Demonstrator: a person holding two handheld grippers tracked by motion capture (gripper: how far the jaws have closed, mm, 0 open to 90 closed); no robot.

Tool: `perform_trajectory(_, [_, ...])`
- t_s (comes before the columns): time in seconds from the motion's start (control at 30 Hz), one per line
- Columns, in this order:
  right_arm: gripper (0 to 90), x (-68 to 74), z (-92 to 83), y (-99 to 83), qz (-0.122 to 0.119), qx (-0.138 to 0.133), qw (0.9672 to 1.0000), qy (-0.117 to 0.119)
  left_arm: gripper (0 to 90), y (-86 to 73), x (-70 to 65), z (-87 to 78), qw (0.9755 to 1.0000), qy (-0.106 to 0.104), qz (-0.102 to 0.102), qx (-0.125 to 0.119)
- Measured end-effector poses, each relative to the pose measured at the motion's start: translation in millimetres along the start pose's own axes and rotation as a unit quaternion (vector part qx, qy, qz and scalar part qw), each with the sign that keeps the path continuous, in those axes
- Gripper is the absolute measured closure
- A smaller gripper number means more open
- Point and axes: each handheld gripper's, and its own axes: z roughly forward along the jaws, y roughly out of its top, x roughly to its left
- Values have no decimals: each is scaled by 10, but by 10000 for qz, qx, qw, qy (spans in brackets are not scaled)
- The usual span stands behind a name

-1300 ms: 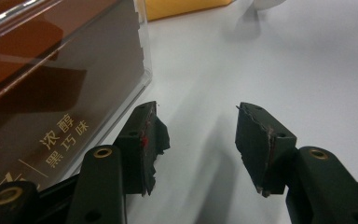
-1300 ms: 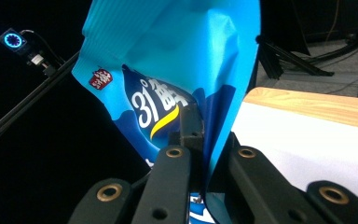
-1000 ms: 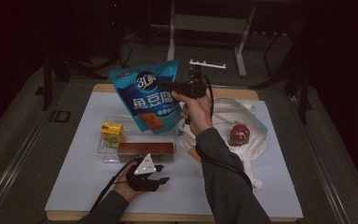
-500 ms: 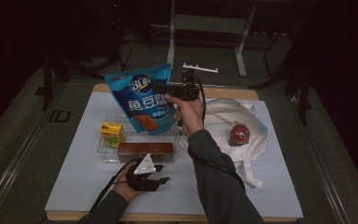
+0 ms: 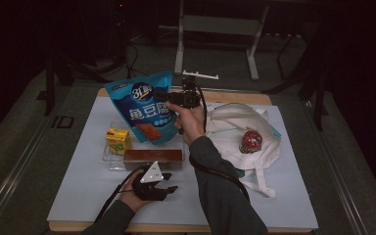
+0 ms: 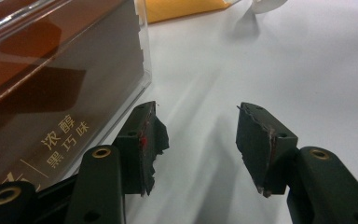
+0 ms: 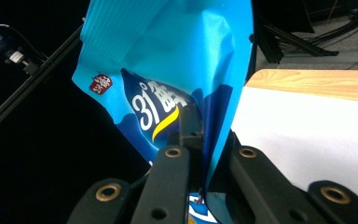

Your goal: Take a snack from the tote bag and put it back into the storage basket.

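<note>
A blue snack bag (image 5: 144, 110) hangs in the air over the back of the white mat, held by its right edge in my right gripper (image 5: 164, 96), whose jaws are shut on it. In the right gripper view the bag (image 7: 168, 74) is pinched between the two black jaws. My left gripper (image 5: 169, 182) rests low on the mat near the front, open, with nothing between its fingertips (image 6: 149, 140). Just beyond it lies a brown chocolate box (image 5: 152, 156) in a clear tray (image 5: 108, 159); the box (image 6: 51, 93) is close on the left in the left gripper view.
A yellow juice carton (image 5: 117, 140) stands in the tray's left part. A white tote bag (image 5: 235, 132) lies at the right with a red tin (image 5: 251, 141) on it. The mat (image 5: 293, 196) covers a wooden table.
My right hand has carried the blue bag a little to the left and down. The left gripper has stayed where it was.
</note>
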Motion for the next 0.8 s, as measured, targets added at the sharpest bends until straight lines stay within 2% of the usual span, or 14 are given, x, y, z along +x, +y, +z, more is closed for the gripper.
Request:
perform_trajectory(0.33, [889,-50,118,-19,59,32,9999,-97,482,-1,-2,-8,10000,27,18,-11])
perform_trajectory(0.8, [878,-133,273,-158,91,215,9996,-135,483,-3,-2,-8,10000,27,10,-32])
